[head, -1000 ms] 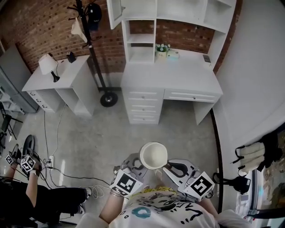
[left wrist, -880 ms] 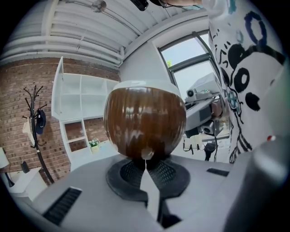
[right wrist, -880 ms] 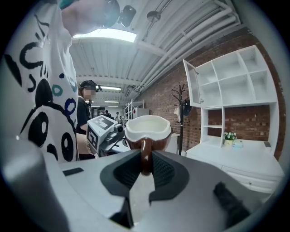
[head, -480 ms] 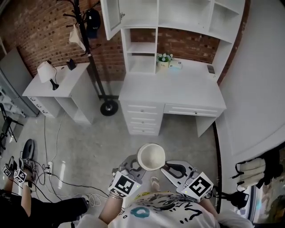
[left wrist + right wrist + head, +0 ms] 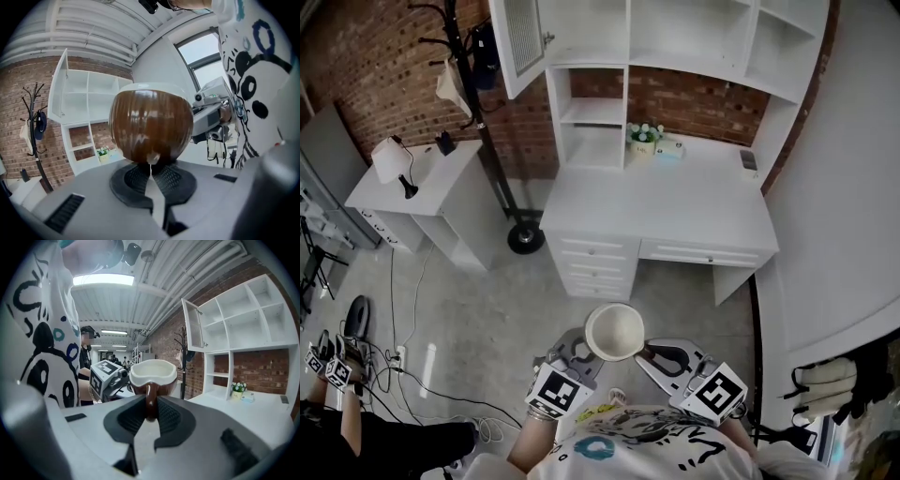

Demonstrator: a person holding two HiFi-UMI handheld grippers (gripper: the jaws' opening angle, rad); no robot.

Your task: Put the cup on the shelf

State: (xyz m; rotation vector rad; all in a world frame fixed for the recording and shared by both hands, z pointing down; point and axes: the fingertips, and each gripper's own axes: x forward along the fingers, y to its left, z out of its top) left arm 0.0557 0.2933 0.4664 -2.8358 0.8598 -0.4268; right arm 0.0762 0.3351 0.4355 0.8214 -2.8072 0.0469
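Note:
A cup [image 5: 614,331], brown outside and cream inside, is held upright in front of my chest. My right gripper [image 5: 649,353] is shut on its handle, which stands between the pads in the right gripper view, where the cup [image 5: 153,373] sits just past the right gripper [image 5: 150,413]. My left gripper [image 5: 581,349] is under the cup's left side. In the left gripper view the left gripper [image 5: 151,171] has its jaws shut, and the cup [image 5: 151,126] rests right at their tips. The white shelf unit [image 5: 694,37] stands on a white desk [image 5: 656,202] ahead.
An open cabinet door [image 5: 517,42] juts out at the shelf unit's left. A flower pot [image 5: 644,134] stands at the desk's back. A coat rack [image 5: 455,56] and a side table [image 5: 431,202] with a lamp [image 5: 392,159] are to the left. Cables [image 5: 422,375] and another person [image 5: 342,412] are at lower left.
The desk and shelf unit have come nearer and fill more of the head view. The cup and both grippers keep the same hold.

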